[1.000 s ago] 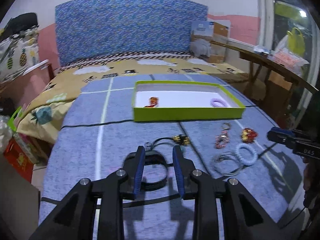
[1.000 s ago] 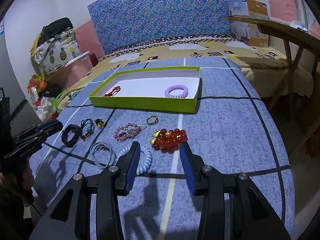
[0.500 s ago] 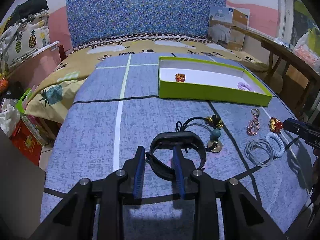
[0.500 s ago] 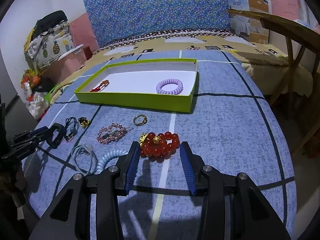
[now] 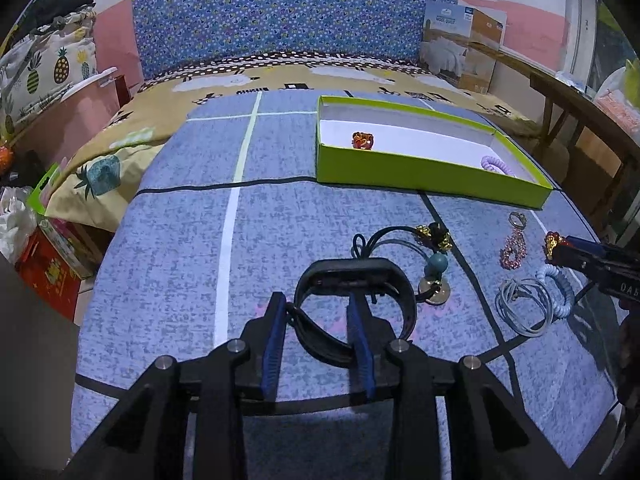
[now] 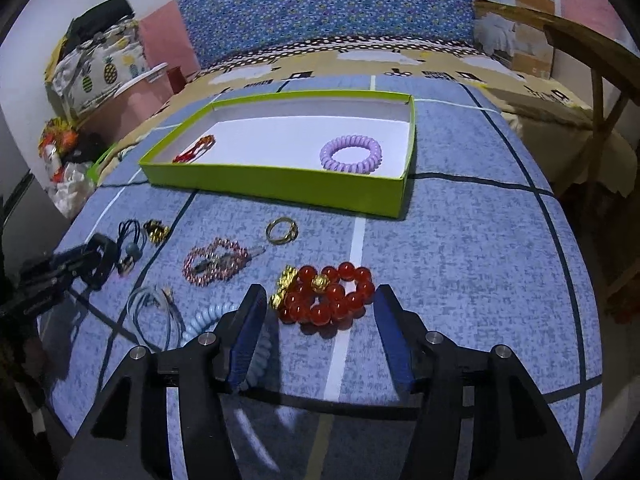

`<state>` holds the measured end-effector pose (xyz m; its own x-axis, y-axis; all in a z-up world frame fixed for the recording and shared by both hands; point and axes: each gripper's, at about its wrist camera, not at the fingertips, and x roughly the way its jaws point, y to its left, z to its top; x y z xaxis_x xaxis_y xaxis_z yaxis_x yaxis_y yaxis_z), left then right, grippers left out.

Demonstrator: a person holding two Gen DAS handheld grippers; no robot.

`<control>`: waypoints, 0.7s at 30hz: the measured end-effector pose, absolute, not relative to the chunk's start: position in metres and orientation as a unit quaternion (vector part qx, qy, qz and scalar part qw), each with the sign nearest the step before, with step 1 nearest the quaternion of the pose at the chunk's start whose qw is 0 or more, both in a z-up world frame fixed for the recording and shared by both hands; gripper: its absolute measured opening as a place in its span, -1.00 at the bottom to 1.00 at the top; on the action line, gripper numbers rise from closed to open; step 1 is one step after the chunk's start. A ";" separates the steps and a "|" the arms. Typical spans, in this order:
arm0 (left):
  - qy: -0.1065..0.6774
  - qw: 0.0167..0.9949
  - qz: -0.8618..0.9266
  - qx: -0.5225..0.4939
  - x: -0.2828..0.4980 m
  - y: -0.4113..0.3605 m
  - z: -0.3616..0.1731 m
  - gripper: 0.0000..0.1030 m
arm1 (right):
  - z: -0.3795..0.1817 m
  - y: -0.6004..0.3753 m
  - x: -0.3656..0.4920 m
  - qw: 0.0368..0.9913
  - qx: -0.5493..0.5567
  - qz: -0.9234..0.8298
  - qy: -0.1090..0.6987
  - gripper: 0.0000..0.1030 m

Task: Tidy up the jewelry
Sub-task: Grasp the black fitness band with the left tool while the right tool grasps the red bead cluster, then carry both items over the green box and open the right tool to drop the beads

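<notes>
Black wristband (image 5: 356, 300) lying on the blue bedcover (image 5: 180, 248), with the left gripper (image 5: 316, 340) straddling one side of its loop: one finger outside, one inside, having just been opening, not pressing. Red bead bracelet (image 6: 326, 294) resting just ahead of the right gripper (image 6: 320, 328), fingers spread wide, having just been opening, holding nothing. Green box (image 6: 280, 184) sitting further back, keeping a purple hair tie (image 6: 351, 155).
</notes>
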<state>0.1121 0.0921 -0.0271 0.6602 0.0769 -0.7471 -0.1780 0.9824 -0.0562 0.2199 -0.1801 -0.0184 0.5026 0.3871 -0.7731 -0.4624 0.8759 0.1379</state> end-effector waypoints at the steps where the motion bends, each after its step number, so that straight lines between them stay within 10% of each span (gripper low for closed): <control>1: 0.407 0.909 0.071 -0.062 0.112 0.092 -0.027 -0.34 | -0.018 -0.179 0.221 0.866 -0.042 0.241 0.437 0.10; 8: 0.408 0.908 0.079 -0.057 0.113 0.089 -0.027 -0.34 | -0.020 -0.167 0.220 0.870 -0.059 0.216 0.440 0.09; 12: 0.408 0.908 0.082 -0.051 0.113 0.088 -0.027 -0.36 | -0.019 -0.171 0.218 0.872 -0.059 0.211 0.437 -0.32; 21: 0.403 0.911 0.075 -0.044 0.109 0.085 -0.026 -0.77 | -0.017 -0.182 0.212 0.875 -0.044 0.218 0.430 -0.58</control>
